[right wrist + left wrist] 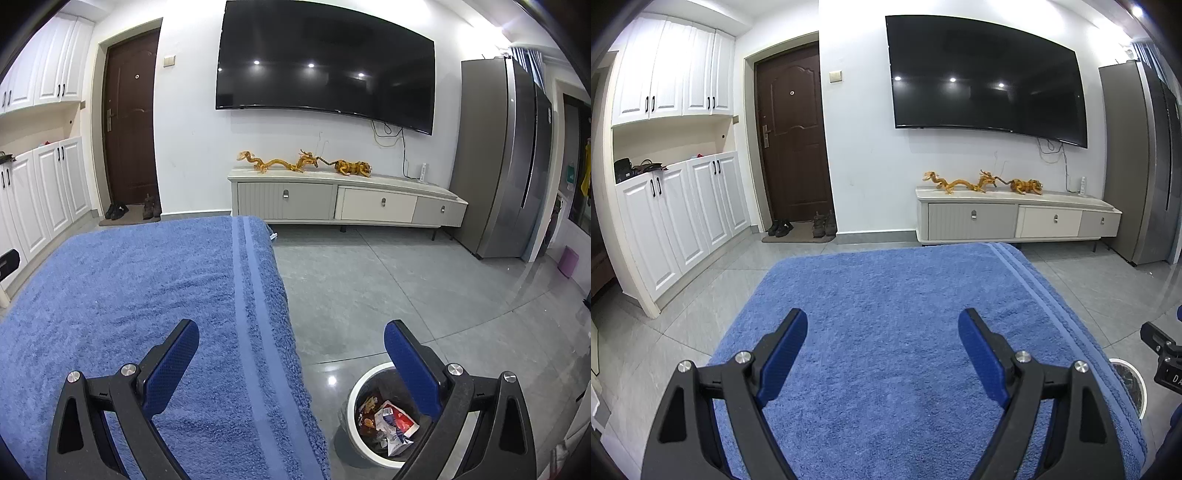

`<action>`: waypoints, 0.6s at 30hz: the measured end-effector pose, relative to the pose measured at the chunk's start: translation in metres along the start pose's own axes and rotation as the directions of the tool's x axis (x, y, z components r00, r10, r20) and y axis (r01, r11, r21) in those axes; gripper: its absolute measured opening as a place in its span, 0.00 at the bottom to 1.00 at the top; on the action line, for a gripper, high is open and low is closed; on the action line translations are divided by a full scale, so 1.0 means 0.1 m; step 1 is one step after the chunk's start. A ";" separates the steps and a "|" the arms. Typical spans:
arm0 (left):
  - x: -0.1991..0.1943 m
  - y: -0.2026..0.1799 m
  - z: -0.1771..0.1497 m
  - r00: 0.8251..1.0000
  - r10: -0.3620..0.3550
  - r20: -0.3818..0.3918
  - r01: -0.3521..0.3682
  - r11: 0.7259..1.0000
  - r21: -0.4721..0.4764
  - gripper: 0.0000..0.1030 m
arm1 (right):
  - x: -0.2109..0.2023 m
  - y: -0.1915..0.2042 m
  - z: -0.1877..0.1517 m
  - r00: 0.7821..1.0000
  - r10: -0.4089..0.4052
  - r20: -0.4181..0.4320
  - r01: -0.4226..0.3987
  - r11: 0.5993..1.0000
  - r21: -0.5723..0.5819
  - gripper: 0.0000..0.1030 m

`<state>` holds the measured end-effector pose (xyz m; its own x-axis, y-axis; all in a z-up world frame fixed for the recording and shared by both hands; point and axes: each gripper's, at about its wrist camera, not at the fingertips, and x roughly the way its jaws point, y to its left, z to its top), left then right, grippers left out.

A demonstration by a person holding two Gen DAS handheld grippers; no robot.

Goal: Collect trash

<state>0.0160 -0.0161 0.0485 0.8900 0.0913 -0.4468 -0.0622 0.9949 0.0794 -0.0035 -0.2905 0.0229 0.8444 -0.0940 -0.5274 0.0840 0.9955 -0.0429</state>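
A white round trash bin (356, 391) stands on the floor right of the table and holds several crumpled wrappers (391, 421). A sliver of the bin (1132, 384) also shows in the left wrist view. The table is covered by a blue towel (894, 314) with nothing lying on it; it also shows in the right wrist view (147, 280). My left gripper (882, 343) is open and empty above the towel. My right gripper (291, 354) is open and empty over the towel's right edge, its right finger above the bin.
A low TV cabinet (343, 203) with golden dragon figures (303, 162) stands at the far wall under a TV (325, 62). A grey fridge (509, 158) is at the right, white cupboards (679, 210) and a brown door (794, 136) at the left. Grey tiled floor (406, 288) surrounds the table.
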 end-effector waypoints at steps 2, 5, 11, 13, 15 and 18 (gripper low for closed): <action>0.02 -0.01 -0.01 1.000 -0.007 -0.005 0.007 1.000 0.004 0.81 | 0.00 0.01 0.00 1.000 0.000 -0.003 0.000 1.000 -0.002 0.98; 0.04 -0.04 -0.03 1.000 -0.021 -0.017 0.021 1.000 0.014 0.81 | 0.01 0.02 -0.01 1.000 -0.001 -0.007 0.001 1.000 -0.005 0.98; 0.05 -0.09 -0.04 0.998 -0.047 -0.031 0.048 0.998 0.032 0.81 | 0.02 0.02 -0.01 1.000 -0.003 -0.011 0.003 1.000 -0.003 0.98; 0.05 -0.10 -0.04 0.998 -0.059 -0.035 0.060 0.998 0.037 0.81 | 0.02 0.03 -0.02 1.000 -0.003 -0.013 0.003 1.000 -0.001 0.98; 0.06 -0.13 -0.03 0.997 -0.074 -0.039 0.075 0.996 0.049 0.81 | 0.03 0.04 -0.01 1.000 -0.005 -0.014 0.005 1.000 -0.001 0.98; 0.06 -0.20 -0.03 0.995 -0.097 -0.039 0.099 0.993 0.065 0.81 | 0.02 0.03 -0.02 1.000 -0.013 -0.017 0.013 1.000 0.001 0.98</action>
<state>0.0208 -0.0352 0.0418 0.8734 -0.0037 -0.4869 0.0558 0.9941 0.0927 -0.0024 -0.2877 0.0199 0.8341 -0.1063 -0.5413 0.0949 0.9943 -0.0489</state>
